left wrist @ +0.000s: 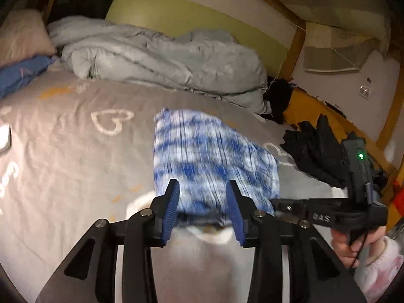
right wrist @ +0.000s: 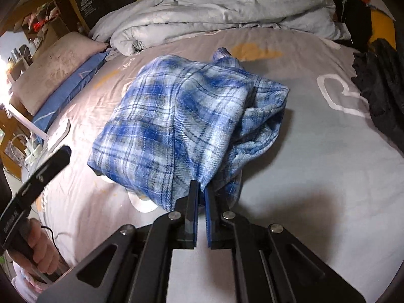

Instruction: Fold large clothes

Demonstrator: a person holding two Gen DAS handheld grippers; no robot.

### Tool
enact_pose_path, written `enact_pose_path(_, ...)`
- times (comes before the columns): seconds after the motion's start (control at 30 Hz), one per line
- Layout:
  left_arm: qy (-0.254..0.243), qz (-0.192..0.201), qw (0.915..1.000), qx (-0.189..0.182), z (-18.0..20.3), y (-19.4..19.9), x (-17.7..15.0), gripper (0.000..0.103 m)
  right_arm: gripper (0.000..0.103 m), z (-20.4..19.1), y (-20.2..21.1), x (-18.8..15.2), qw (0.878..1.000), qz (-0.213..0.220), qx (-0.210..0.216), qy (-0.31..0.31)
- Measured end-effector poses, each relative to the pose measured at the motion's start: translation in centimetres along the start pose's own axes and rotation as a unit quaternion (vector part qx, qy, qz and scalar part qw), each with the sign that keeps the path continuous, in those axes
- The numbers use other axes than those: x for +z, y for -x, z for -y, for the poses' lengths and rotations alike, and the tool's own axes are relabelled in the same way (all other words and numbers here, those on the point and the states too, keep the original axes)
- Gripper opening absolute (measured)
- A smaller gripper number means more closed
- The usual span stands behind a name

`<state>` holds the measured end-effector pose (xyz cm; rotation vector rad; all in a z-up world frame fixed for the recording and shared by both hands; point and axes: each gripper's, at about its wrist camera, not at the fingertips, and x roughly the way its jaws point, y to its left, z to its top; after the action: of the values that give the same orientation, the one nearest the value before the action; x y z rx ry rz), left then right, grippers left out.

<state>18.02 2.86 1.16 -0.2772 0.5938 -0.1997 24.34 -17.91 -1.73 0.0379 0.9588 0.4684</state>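
A blue and white plaid garment [right wrist: 181, 116] lies folded in a thick bundle on the grey heart-print bed sheet [right wrist: 315, 151]. My right gripper [right wrist: 202, 189] is shut on the near edge of the bundle, with cloth pinched between its blue pads. In the left wrist view the garment [left wrist: 209, 151] is blurred. My left gripper [left wrist: 203, 189] stands open at its near edge, pads apart and not pressing the cloth. The right gripper [left wrist: 276, 202] shows there from the side at the bundle's right corner, held by a hand [left wrist: 353, 247]. The left gripper [right wrist: 61, 155] is at the bundle's left.
A crumpled grey duvet [right wrist: 227, 7] fills the far side of the bed. A pink pillow [right wrist: 53, 68] and a blue one [right wrist: 73, 91] lie at the left. Dark clothes [right wrist: 378, 88] are heaped at the right edge. A cluttered desk [right wrist: 38, 25] stands beyond the pillows.
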Motion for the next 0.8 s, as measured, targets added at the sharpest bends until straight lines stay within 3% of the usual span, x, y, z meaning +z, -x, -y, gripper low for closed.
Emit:
enact_pose_path(0.07, -0.008, -0.013, 0.9995, 0.028, 0.3, -1.3, 0.7, 0.046, 0.006, 0.5, 0.5, 0.4, 1.000, 0.007, -0.001, -0.008)
enact_pose_path(0.13, -0.003, -0.047, 0.9988, 0.017, 0.1, -3.1, 1.0, 0.051, 0.016, 0.9, 1.6, 0.8, 0.999, 0.032, -0.012, -0.012)
enact_pose_path(0.2, -0.003, -0.089, 0.9960, 0.004, 0.0, -5.0, 0.8, 0.058, 0.036, 0.9, 2.7, 0.9, 0.998, 0.056, -0.030, -0.008)
enact_pose_path(0.27, -0.023, -0.092, 0.9953, 0.023, 0.4, -5.8, 0.3, 0.060, 0.038, 1.0, 3.4, 1.3, 0.997, 0.068, -0.047, 0.003)
enact_pose_path(0.33, -0.047, -0.090, 0.9941, 0.038, 1.0, -5.9, -0.2, 0.060, 0.047, 1.4, 3.8, 1.5, 0.996, 0.076, -0.048, -0.003)
enact_pose_path(0.4, -0.059, -0.089, 0.9931, 0.047, 1.5, -5.8, -0.5, 0.061, 0.078, 1.9, 3.9, 1.6, 0.995, 0.083, -0.048, -0.021)
enact_pose_path(0.5, -0.063, -0.080, 0.9933, 0.055, 1.9, -5.4, -0.4, 0.062, 0.090, 2.9, 3.9, 1.9, 0.993, 0.090, -0.042, -0.057)
enact_pose_path(0.53, -0.055, -0.075, 0.9942, 0.053, 1.7, -5.2, -0.1, 0.063, 0.094, 3.3, 3.8, 2.1, 0.993, 0.091, -0.036, -0.068)
enact_pose_path(0.57, -0.043, -0.073, 0.9951, 0.052, 1.3, -5.1, 0.2, 0.071, 0.099, 3.6, 3.8, 2.2, 0.992, 0.094, -0.030, -0.082)
enact_pose_path(0.6, -0.028, -0.072, 0.9956, 0.053, 0.8, -5.1, 0.6, 0.086, 0.100, 4.2, 3.6, 2.3, 0.989, 0.104, -0.020, -0.104)
enact_pose_path(0.67, 0.019, -0.072, 0.9954, 0.060, -0.7, -5.5, 1.3, 0.099, 0.102, 4.9, 2.8, 2.7, 0.985, 0.104, -0.004, -0.135)
enact_pose_path(0.8, 0.115, -0.094, 0.9883, 0.031, -4.2, -7.3, 2.1, 0.099, 0.102, 6.3, 0.4, 2.7, 0.978, 0.068, 0.047, -0.192)
